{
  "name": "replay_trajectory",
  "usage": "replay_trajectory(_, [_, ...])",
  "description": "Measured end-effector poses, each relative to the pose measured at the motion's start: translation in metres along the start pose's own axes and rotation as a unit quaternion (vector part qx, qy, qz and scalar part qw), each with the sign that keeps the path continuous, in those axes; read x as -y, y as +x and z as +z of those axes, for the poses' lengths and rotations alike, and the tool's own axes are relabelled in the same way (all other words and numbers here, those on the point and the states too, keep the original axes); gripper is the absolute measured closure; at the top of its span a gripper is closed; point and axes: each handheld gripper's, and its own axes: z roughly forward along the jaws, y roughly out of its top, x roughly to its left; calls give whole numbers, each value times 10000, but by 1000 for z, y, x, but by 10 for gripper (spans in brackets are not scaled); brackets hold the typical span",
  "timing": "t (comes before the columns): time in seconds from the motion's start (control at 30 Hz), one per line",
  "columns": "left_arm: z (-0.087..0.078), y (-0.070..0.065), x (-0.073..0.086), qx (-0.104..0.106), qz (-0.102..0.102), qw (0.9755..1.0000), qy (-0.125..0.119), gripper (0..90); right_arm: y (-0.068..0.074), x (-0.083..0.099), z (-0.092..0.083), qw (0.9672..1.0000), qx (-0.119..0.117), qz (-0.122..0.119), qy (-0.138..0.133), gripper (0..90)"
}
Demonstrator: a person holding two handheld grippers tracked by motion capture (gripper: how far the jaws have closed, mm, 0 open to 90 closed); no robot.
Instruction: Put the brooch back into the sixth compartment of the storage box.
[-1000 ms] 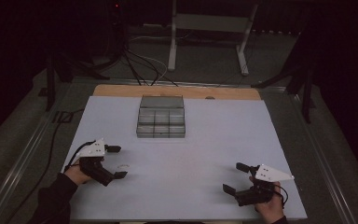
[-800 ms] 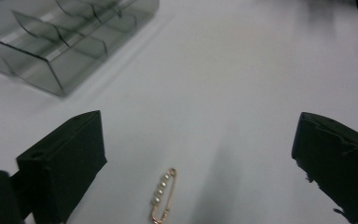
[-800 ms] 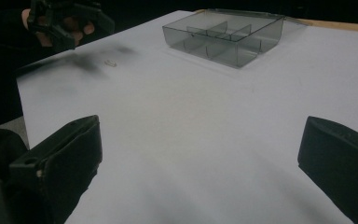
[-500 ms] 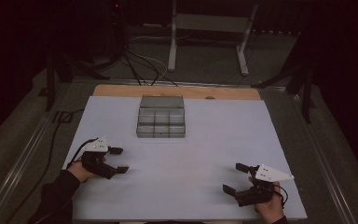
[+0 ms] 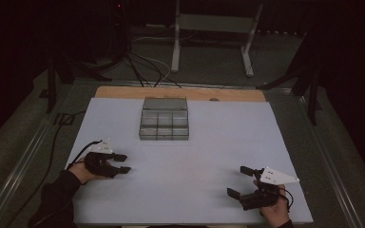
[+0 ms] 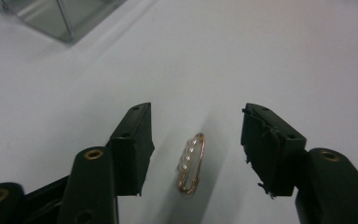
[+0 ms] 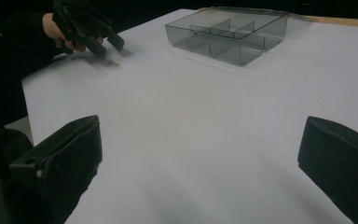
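Note:
A small gold pin with a row of pearl beads (image 6: 192,163) lies flat on the white table top. My left gripper (image 6: 196,113) straddles it, one black jaw on each side, with a gap between each pad and the pin. Its jaws have just been closing and stand open around the pin. From above, the left gripper (image 5: 123,163) sits low at the table's left. My right gripper (image 5: 237,180) rests near the front right corner, open wide with nothing between its jaws (image 7: 200,135). In the right gripper view the left gripper (image 7: 100,44) hovers over the pin (image 7: 114,62).
A clear plastic box with several compartments (image 5: 164,118) stands at the middle back of the white sheet (image 5: 228,137); its corner shows in the left gripper view (image 6: 60,14). A wooden strip (image 5: 123,92) runs along the far edge. Cables and stand legs lie on the floor beyond.
The left gripper's jaws have narrowed from wide apart to about half, and the hand has shifted slightly. The right gripper has not moved.

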Motion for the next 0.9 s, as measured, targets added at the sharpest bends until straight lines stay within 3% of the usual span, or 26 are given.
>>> replay_trajectory(0.2, [2,0,3,-69,221,9997,85,581,0,0,0,10000,-10,-5,3,0])
replay_trajectory(0.3, [3,0,4,-15,233,9997,124,630,0,0,0,10000,-18,18,7,0])
replay_trajectory(0.4, [5,-2,4,24,369,9990,267,683,0,0,0,10000,-9,19,-2,0])
replay_trajectory(0.9, [7,3,3,-15,316,9988,367,853,0,0,0,10000,-10,10,15,0])
